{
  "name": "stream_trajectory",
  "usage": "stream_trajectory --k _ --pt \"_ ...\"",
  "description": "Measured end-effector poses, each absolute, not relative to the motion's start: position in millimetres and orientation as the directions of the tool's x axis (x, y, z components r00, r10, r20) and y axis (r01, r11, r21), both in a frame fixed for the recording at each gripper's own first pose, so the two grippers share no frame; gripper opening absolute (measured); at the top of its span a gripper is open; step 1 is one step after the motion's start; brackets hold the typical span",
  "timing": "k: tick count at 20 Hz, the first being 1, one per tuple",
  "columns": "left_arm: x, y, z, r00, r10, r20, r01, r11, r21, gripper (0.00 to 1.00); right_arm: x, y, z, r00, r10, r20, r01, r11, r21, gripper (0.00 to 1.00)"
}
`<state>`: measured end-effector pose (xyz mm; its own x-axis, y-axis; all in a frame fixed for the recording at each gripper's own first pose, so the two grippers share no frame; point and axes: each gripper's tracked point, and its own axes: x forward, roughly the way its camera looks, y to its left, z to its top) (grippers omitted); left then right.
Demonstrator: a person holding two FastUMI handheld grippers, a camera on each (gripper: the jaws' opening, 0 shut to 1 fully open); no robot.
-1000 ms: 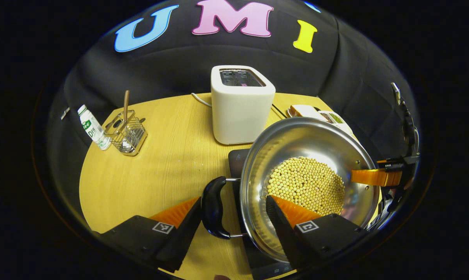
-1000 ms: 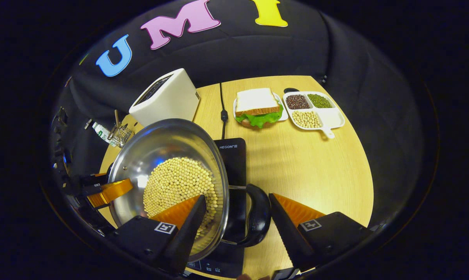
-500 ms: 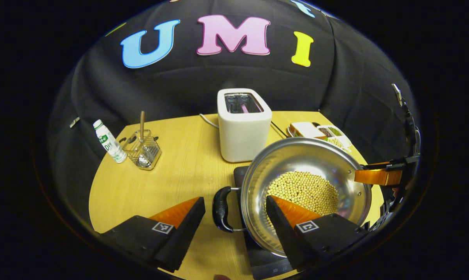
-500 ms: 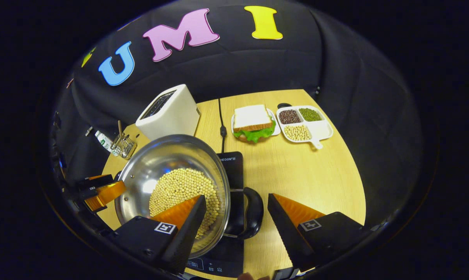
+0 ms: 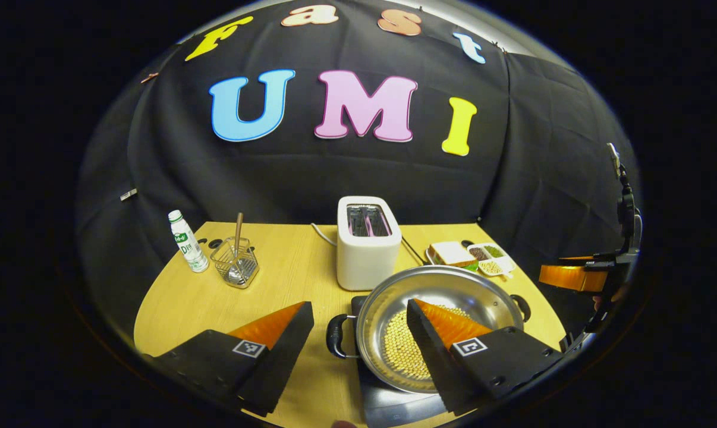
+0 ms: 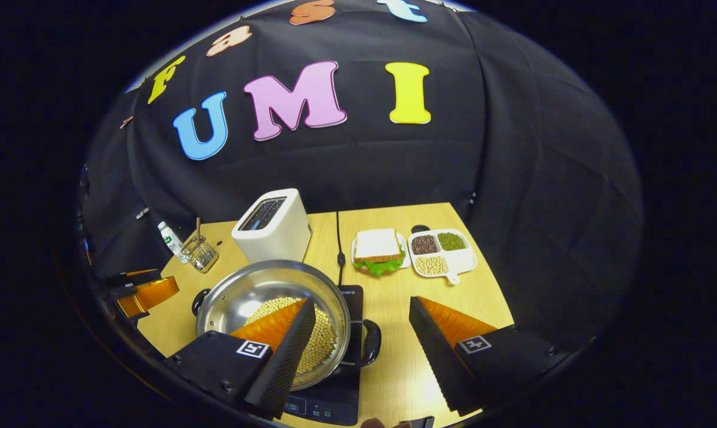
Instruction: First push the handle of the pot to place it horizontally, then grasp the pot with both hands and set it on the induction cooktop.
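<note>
Left gripper (image 5: 358,324) wide open, holding nothing, above the near edge of the table (image 5: 287,267); the pot's left handle (image 5: 336,336) shows in the gap between its fingers, but lower down, no contact. Pot (image 5: 436,291) with soybeans (image 5: 403,351) inside sits flat on the induction cooktop (image 6: 335,401), handles pointing left and right. Right gripper (image 6: 361,339) also fully open and empty; the pot's right handle (image 6: 370,342) lies below its gap, untouched.

Judgement: handle is horizontal and pot is on the cooktop, so both steps look done. Current phase reads as release/retreat. Next move only calls for backing both grippers clear without clipping the handles or nudging the pot off centre.

Further back, left to right: bottle (image 5: 187,241), wire utensil holder (image 5: 235,267), toaster (image 5: 367,249), sandwich on a plate (image 6: 377,251), divided tray of beans (image 6: 445,252). All well apart from the pot, except the toaster, which is just behind it.
</note>
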<state>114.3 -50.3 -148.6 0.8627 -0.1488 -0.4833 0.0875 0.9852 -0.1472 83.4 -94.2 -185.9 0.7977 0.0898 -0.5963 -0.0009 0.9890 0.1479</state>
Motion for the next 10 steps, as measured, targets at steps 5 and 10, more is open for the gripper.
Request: stream_trajectory --k 5,10 --pt "100.8 -54.0 -100.8 0.913 -0.152 -0.379 0.088 0.98 -0.18 0.96 75.9 -94.1 -132.3 0.872 0.08 -0.483 -0.005 0.988 0.156 0.98" --pt "86.4 -48.9 -57.5 0.952 -0.125 -0.278 0.087 0.985 -0.147 0.95 66.9 -92.2 -80.4 0.941 0.059 -0.335 -0.023 0.994 0.11 0.98"
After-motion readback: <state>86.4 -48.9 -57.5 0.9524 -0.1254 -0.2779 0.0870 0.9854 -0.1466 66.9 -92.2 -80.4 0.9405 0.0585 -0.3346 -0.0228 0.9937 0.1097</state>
